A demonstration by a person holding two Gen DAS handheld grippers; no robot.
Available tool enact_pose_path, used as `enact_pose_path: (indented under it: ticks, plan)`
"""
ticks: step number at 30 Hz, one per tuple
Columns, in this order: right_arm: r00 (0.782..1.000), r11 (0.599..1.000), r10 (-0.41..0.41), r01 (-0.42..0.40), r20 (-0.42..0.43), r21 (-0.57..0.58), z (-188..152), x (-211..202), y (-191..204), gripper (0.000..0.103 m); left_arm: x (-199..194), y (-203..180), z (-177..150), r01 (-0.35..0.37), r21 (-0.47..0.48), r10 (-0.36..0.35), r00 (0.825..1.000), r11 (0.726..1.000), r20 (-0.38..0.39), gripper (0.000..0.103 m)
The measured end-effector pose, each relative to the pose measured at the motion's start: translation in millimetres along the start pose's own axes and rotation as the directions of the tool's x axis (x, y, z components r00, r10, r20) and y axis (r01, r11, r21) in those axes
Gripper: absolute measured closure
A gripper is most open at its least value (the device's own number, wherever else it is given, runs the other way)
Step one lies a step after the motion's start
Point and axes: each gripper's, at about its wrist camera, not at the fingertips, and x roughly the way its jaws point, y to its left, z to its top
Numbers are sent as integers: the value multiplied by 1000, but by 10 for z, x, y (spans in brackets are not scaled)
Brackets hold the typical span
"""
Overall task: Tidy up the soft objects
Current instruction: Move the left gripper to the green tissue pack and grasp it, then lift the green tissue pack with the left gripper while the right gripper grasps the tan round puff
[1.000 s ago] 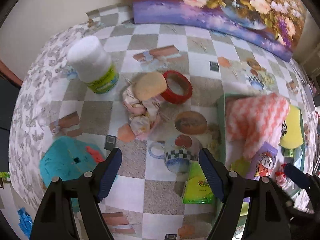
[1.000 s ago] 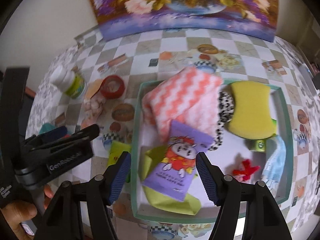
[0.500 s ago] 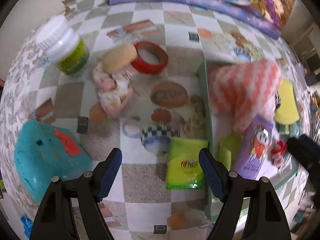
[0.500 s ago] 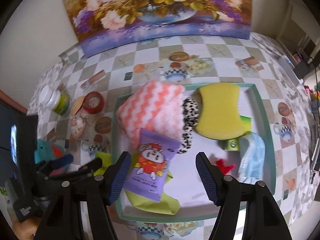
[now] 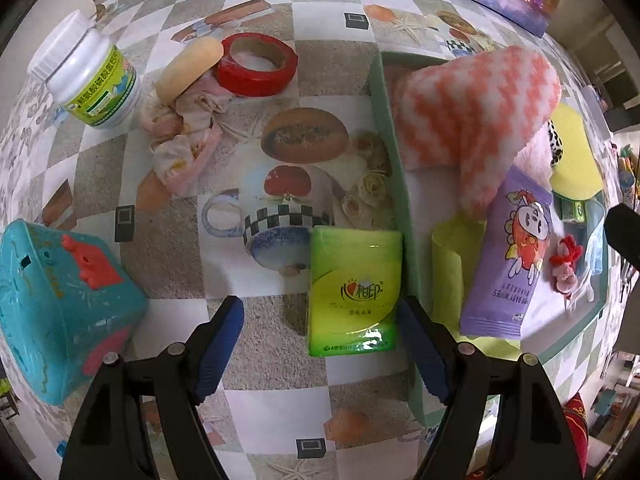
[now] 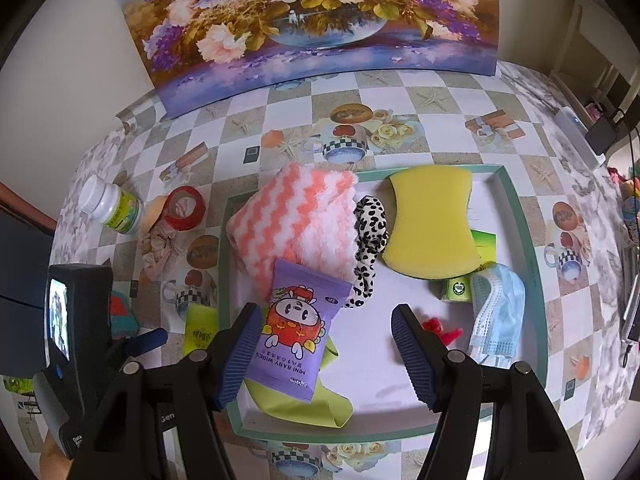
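A green tissue pack (image 5: 354,292) lies on the table just left of the green tray's wall (image 5: 394,148). My left gripper (image 5: 320,344) is open and empty, its fingers low on either side of the pack's near end. A crumpled pink cloth (image 5: 184,136) with a tan sponge (image 5: 188,70) on it lies further back. The tray (image 6: 532,264) holds a pink zigzag towel (image 6: 296,220), purple wipes pack (image 6: 296,328), yellow sponge (image 6: 432,224), leopard scrunchie (image 6: 370,240), blue mask (image 6: 498,312) and a yellow-green cloth (image 6: 312,404). My right gripper (image 6: 326,350) is open and empty above the tray.
A white bottle with a green label (image 5: 92,80) and a red tape roll (image 5: 256,64) stand at the back left. A teal plastic box (image 5: 52,308) sits at the near left. A flower painting (image 6: 304,20) leans against the wall behind the table.
My left gripper has moved down and right, closing in on the green tissue pack. My right gripper has pulled back and up from the tray.
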Motion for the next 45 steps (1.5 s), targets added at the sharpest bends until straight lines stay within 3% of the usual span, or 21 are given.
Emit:
enact_pose_path:
  ticks: [12, 17, 22, 30, 32, 34, 45]
  plan:
    - [1000, 1000, -9, 9, -7, -5, -2, 20, 16, 32, -95, 308, -3, -48, -107, 52, 998, 993, 35, 23]
    - [1000, 1000, -13, 13, -8, -8, -8, 26, 24, 32, -172, 307, 0, -3, -93, 8, 999, 996, 54, 23]
    - [1000, 1000, -18, 18, -13, -6, -9, 47, 15, 32, -104, 209, 6, -33, -73, 36, 999, 997, 41, 24]
    - [999, 999, -31, 31, -20, -17, -11, 78, 51, 32, 89, 66, 99, -31, -69, 33, 999, 997, 15, 34]
    - [999, 999, -38, 37, -23, -19, -9, 93, 65, 32, 111, -14, 82, -74, -36, 75, 997, 997, 34, 40]
    - [999, 999, -42, 41, -24, -23, -6, 105, 77, 32, 100, -36, 109, -72, -38, 74, 996, 997, 56, 55]
    - [998, 996, -69, 69, -2, -50, 62, 135, 218, 32, -27, 162, 277, -26, -98, 36, 994, 995, 101, 55]
